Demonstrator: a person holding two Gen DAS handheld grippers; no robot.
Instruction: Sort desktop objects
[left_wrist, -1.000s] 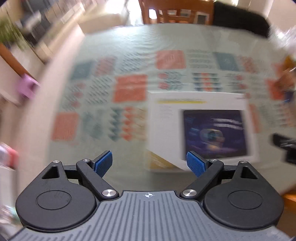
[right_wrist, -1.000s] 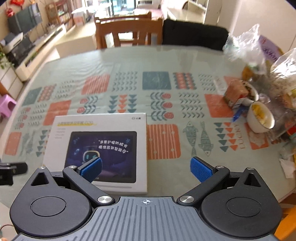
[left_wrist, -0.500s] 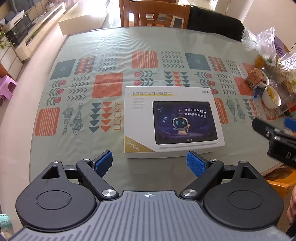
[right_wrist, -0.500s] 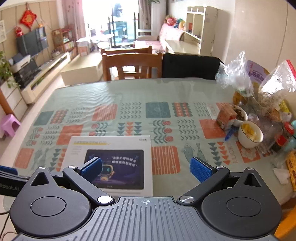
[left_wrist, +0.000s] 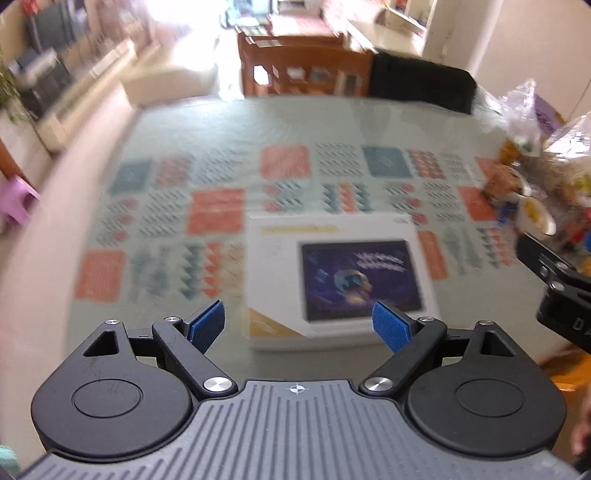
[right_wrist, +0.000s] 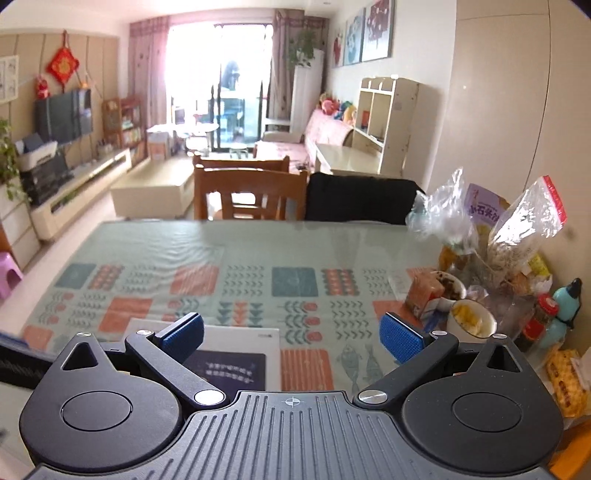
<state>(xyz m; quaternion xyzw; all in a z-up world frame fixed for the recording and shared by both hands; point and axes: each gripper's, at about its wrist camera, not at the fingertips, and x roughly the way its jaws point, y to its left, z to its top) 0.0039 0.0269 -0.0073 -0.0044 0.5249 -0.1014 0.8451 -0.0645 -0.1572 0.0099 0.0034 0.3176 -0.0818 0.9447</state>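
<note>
A flat white tablet box (left_wrist: 343, 280) with a dark screen picture lies on the patterned tablecloth near the table's front edge. It also shows in the right wrist view (right_wrist: 236, 354), partly hidden behind my fingers. My left gripper (left_wrist: 299, 325) is open and empty, held above the table just in front of the box. My right gripper (right_wrist: 291, 336) is open and empty, raised and looking across the table. Its black body shows at the right edge of the left wrist view (left_wrist: 554, 280).
Food clutter stands at the table's right side: plastic bags (right_wrist: 487, 221), a white bowl (right_wrist: 471, 319), a small carton (right_wrist: 424, 297), jars and a teal bottle (right_wrist: 565, 310). Wooden chairs (right_wrist: 247, 192) and a black chair back (right_wrist: 358, 199) stand beyond the far edge.
The right gripper has tilted upward, so more of the room and less of the box shows. The left gripper has shifted and its view is blurred by motion. Both stay open.
</note>
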